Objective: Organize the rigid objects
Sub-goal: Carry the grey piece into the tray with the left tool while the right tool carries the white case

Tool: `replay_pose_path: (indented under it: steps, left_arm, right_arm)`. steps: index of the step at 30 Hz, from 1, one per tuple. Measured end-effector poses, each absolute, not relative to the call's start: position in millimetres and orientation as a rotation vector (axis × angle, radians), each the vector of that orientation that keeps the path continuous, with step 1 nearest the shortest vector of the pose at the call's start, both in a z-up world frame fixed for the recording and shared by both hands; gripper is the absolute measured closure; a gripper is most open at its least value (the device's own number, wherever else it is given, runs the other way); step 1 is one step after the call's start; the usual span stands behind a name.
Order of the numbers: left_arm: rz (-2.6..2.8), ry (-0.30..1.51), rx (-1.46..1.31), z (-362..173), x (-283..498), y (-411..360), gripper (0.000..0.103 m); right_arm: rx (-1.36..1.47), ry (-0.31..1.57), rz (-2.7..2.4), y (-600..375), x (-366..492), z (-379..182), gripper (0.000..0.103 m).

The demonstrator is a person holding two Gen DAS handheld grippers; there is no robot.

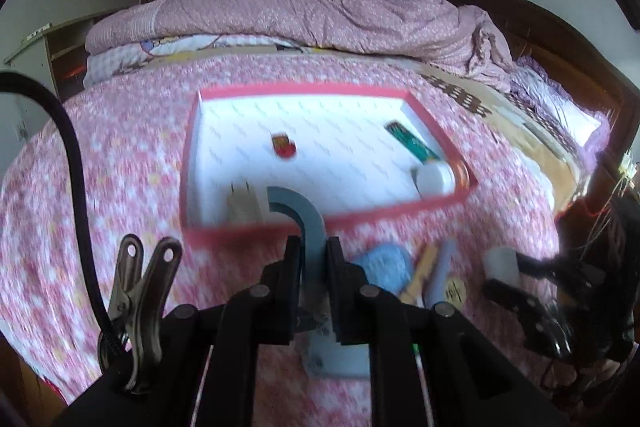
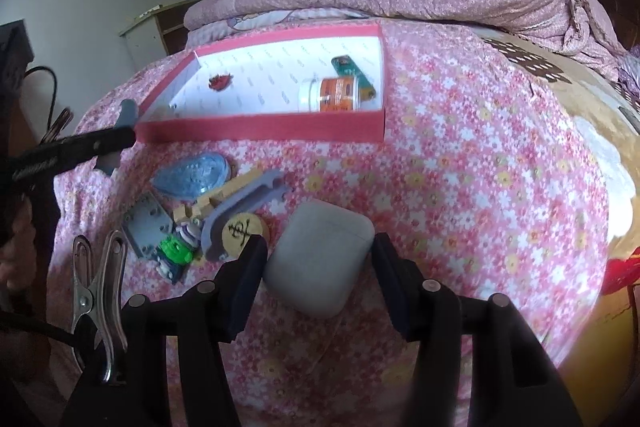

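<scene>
The grey bracket (image 1: 310, 223), pinched narrowly near its lower stem, could twist or slip out before the red box (image 1: 432, 205) is cleared, since its curved top overhangs the near wall at the frame's centre. The left hand-held gripper (image 1: 314, 267) is seen almost fully closed, clamped on that bracket.

The right hand-held gripper (image 2: 320, 279), at lower centre, is held about half open around the white case (image 2: 320, 255) on the bed (image 2: 460, 207); the left pad appears to touch it, the right pad stands apart. A one-sided push could shove the case into the clutter just beside it.
</scene>
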State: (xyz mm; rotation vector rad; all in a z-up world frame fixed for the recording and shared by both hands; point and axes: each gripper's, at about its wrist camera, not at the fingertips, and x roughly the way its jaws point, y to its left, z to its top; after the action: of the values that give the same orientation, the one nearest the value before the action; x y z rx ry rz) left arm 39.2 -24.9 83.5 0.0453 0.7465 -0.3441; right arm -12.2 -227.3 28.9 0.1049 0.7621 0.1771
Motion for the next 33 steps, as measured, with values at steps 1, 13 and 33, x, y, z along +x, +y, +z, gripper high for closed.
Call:
replay_pose_path:
  steps: [1,13,33]
  left_arm:
    - [-0.345,0.743,0.048,87.2,45.8,-24.9,0.090]
    - [-0.302,0.744,0.050,90.8,125.4,-31.1,0.090]
    - [-0.269,0.789,0.039,63.2,189.7,-40.7,0.082]
  right_arm:
    - [0.106,0.757,0.178,-228.3,-11.3,32.1,0.048]
    - [0.123,0.718,0.189,-239.1,11.4,63.8,0.048]
    - [0.095,0.728,0.251,-228.2,125.6,81.6,0.047]
